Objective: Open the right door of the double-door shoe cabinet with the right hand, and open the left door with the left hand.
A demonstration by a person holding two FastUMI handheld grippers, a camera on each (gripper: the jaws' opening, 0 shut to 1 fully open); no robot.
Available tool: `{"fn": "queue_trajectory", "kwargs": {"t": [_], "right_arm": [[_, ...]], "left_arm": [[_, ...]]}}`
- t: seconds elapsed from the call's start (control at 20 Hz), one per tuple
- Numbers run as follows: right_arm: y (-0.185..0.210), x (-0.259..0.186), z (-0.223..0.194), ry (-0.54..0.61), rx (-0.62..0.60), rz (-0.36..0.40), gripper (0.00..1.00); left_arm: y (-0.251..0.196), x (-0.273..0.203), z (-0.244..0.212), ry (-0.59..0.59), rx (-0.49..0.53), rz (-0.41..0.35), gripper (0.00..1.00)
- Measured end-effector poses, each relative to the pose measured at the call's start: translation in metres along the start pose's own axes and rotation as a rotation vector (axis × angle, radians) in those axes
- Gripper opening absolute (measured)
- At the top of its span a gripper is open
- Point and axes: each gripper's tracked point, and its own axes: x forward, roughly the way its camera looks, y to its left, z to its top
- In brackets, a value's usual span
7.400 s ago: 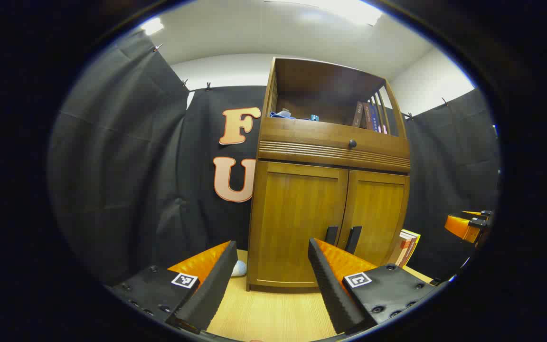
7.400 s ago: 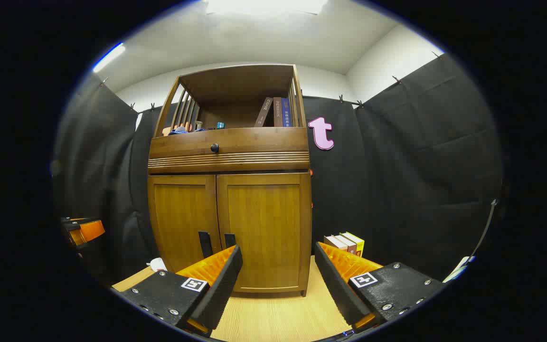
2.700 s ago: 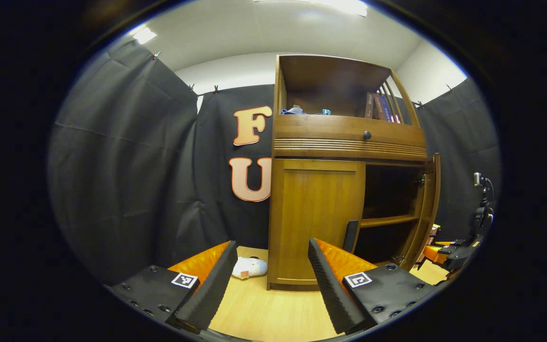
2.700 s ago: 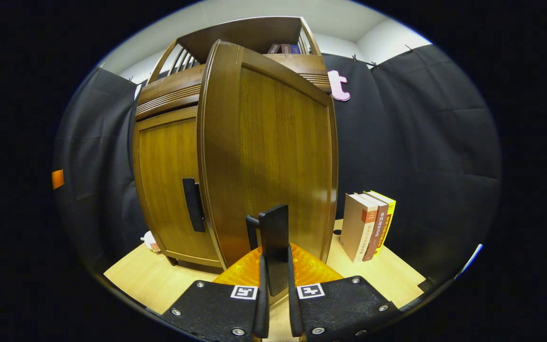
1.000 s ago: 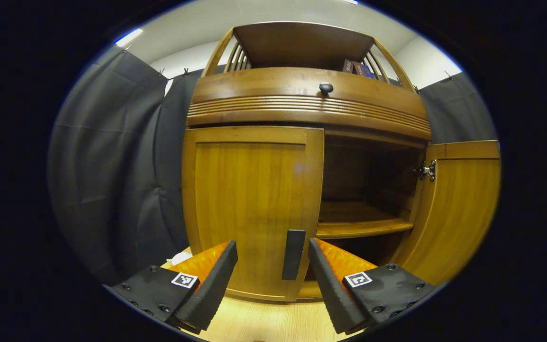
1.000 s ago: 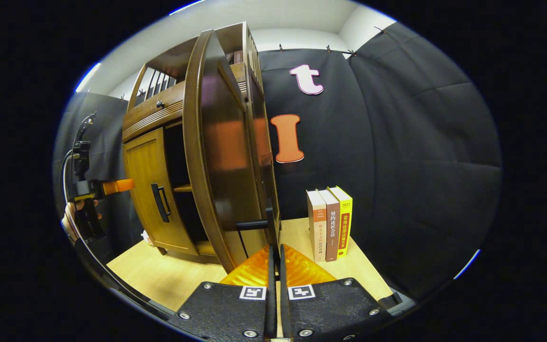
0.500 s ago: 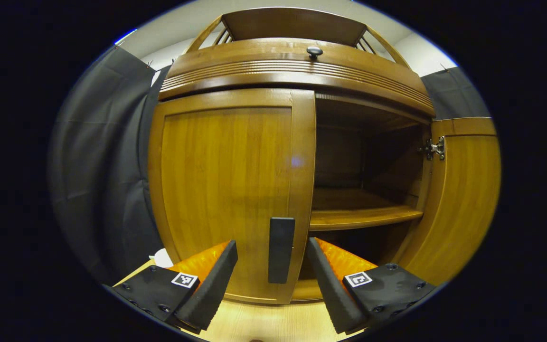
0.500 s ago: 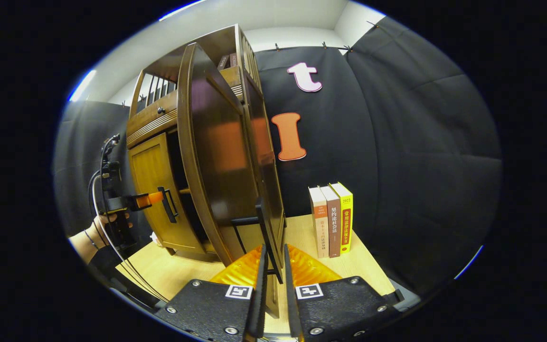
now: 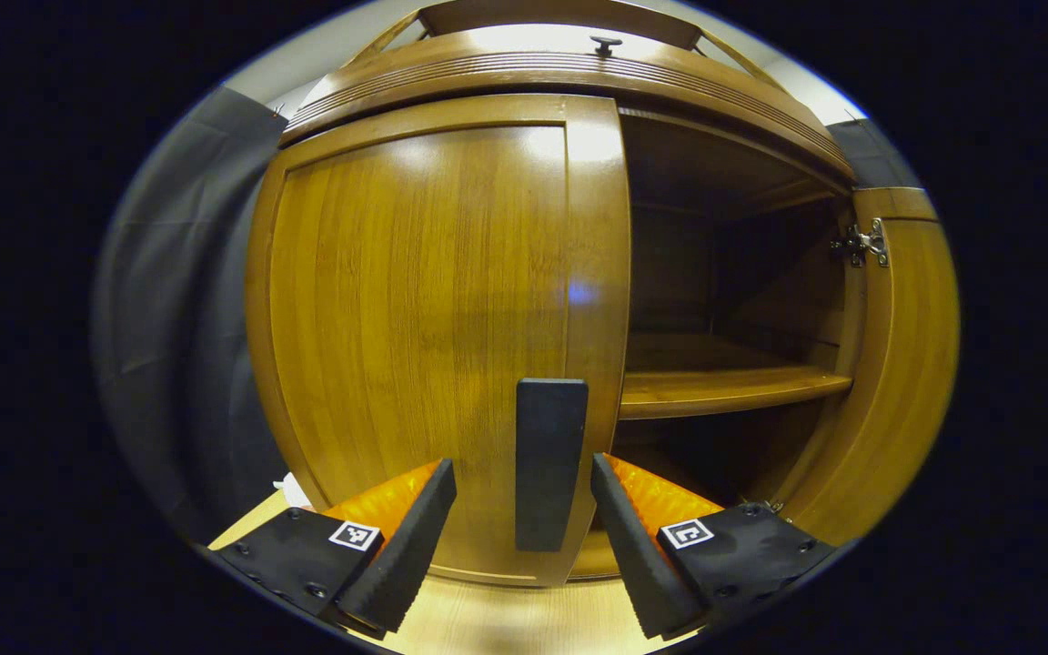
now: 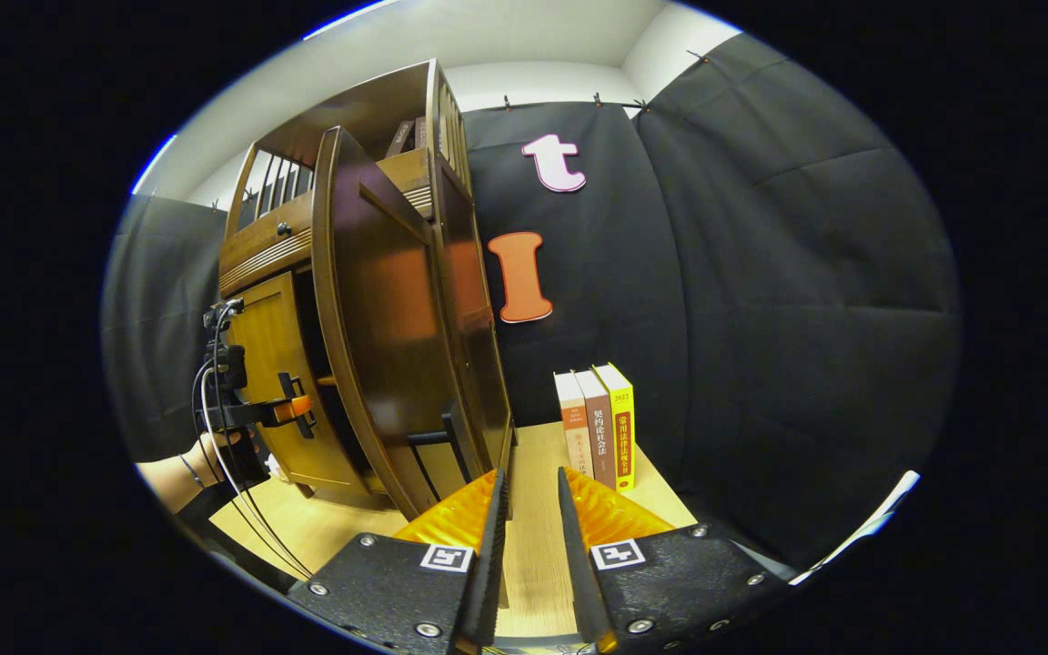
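The left gripper (image 9: 522, 523) is wide open, with a finger on each side of the black handle (image 9: 549, 462) of the shut left door (image 9: 424, 309), not touching it. The right gripper (image 10: 530, 537) is open just a little and holds nothing, near the right door (image 10: 392, 337), which stands wide open beside three books (image 10: 597, 428).

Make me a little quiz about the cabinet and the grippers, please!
1. True or false: the left door is shut.
2. What stands between the left gripper fingers? A) a book B) the black handle C) a knob
3. Fill in: the right door is swung ____.

Key:
1. True.
2. B; the open jaws are not pressing on it.
3. Open; the right gripper has let go, jaws slightly apart, beside the books.
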Motion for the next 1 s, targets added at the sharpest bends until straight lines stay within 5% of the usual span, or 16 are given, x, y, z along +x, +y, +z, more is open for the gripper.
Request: {"fn": "queue_trajectory", "kwargs": {"t": [0.2,0.4,0.5,0.65,0.7,0.75,0.8,0.95,1.0], "right_arm": [[0.002,-0.003,0.000,0.004,-0.015,-0.012,0.43],[0.006,-0.005,-0.002,0.009,-0.048,-0.023,0.44],[0.009,-0.005,0.000,0.008,-0.051,-0.030,0.55],[0.010,-0.009,-0.001,0.007,-0.049,-0.047,0.65],[0.011,-0.012,0.000,0.004,-0.044,-0.054,0.60],[0.012,-0.014,0.001,0.001,-0.039,-0.055,0.68],[0.015,-0.014,0.001,-0.003,-0.036,-0.058,0.62],[0.019,-0.021,0.006,-0.018,-0.051,-0.077,0.69],[0.023,-0.024,0.008,-0.023,-0.055,-0.077,0.62]], "left_arm": [[0.004,0.006,-0.008,0.007,-0.027,-0.001,0.83],[-0.011,0.008,-0.007,-0.019,0.010,-0.047,0.56],[-0.013,0.005,-0.007,-0.033,0.047,-0.036,0.43],[-0.012,0.001,-0.008,-0.035,0.016,-0.045,0.38],[-0.012,-0.003,-0.006,-0.039,0.008,-0.044,0.35],[-0.009,-0.004,-0.010,-0.039,0.019,-0.042,0.32],[-0.010,-0.006,-0.009,-0.044,0.037,-0.046,0.26],[-0.014,-0.014,-0.009,-0.038,0.018,-0.086,0.26],[-0.015,-0.020,-0.008,-0.043,0.014,-0.102,0.26]]}}
